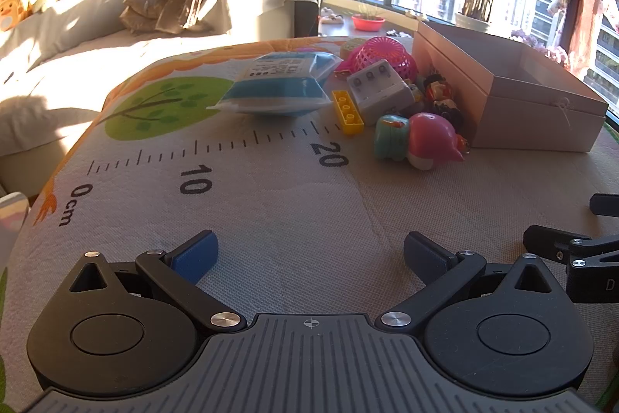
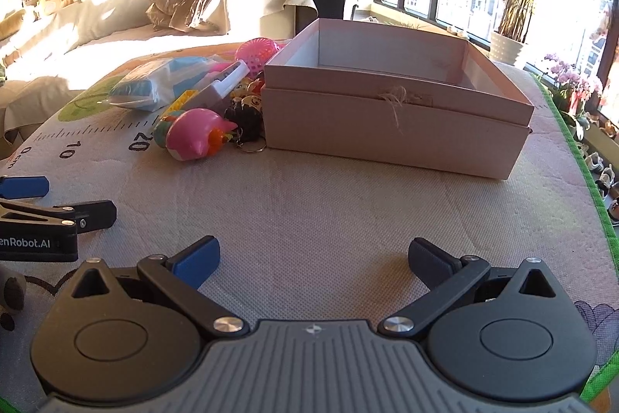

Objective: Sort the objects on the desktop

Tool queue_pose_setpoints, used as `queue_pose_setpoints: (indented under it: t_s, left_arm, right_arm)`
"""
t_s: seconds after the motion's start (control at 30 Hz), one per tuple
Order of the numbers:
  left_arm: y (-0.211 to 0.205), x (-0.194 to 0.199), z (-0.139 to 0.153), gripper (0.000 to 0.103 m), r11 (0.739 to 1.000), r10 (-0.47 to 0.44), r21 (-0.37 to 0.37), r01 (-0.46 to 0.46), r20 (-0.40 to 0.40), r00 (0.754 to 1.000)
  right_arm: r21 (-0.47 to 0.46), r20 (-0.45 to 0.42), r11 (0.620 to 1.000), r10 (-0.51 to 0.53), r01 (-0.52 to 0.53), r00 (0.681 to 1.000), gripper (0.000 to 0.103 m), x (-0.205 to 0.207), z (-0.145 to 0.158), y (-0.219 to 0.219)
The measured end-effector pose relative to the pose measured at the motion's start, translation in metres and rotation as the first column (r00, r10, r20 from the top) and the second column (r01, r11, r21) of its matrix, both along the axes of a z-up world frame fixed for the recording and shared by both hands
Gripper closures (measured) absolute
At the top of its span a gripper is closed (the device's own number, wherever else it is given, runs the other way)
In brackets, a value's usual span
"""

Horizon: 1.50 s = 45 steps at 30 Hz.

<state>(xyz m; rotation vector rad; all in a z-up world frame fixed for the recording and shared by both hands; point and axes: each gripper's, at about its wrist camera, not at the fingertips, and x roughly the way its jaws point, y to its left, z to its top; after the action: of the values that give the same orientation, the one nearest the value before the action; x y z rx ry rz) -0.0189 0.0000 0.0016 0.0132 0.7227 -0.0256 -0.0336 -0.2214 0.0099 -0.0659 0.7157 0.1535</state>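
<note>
Printed mat (image 1: 271,204) covered the table, with a ruler scale across it. Open pink box (image 2: 394,126) stood at the far right of the mat, nothing visible inside from this angle. Just left of the box, touching it, lay the heap: blue-white packet (image 1: 271,84), magenta mesh basket (image 1: 381,55), grey battery charger (image 1: 381,89), pink toy (image 1: 431,140), yellow brick (image 1: 347,111).

Left gripper (image 1: 309,254) held low over the near mat, level, pointed toward the heap, jaws spread wide, nothing between them. Right gripper (image 2: 313,256) held just beside it, same height, aimed at the box, also wide apart and gripping nothing.
</note>
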Motion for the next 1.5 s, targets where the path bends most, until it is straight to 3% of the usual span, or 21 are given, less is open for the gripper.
queue_pose_setpoints:
  t_s: [0.83, 1.0, 1.17, 1.4, 1.43, 1.5]
  left_arm:
    - [-0.001, -0.007, 0.003, 0.000, 1.000, 0.008, 0.009, -0.007, -0.056, 0.998]
    - [-0.001, -0.013, 0.007, 0.000, 1.000, -0.009, 0.006, 0.009, -0.079, 0.997]
    - [0.002, -0.019, 0.017, 0.000, 1.000, -0.018, 0.023, 0.019, -0.038, 0.999]
    - [0.022, -0.003, 0.044, 0.000, 0.999, -0.001, 0.036, 0.000, 0.027, 1.000]
    - [0.025, -0.001, 0.046, 0.000, 0.999, 0.005, 0.035, -0.006, 0.033, 0.999]
    - [0.031, 0.003, 0.047, 0.000, 0.999, 0.011, 0.034, -0.012, 0.040, 0.999]
  right_arm:
    - [0.035, -0.013, 0.999, 0.011, -0.011, 1.000, 0.000, -0.010, 0.005, -0.002]
    - [0.014, 0.075, 1.000, 0.021, -0.022, 0.997, 0.000, -0.029, 0.020, -0.006]
    - [-0.011, 0.118, 0.999, 0.035, -0.034, 0.992, 0.000, -0.033, 0.032, -0.006]
    - [0.058, 0.059, 0.990, 0.125, -0.128, 0.990, 0.000, 0.002, 0.034, 0.021]
    - [0.069, 0.052, 0.988, 0.134, -0.137, 0.990, 0.002, 0.011, 0.034, 0.027]
    - [0.066, 0.044, 0.985, 0.154, -0.157, 0.987, 0.016, 0.029, 0.033, 0.040]
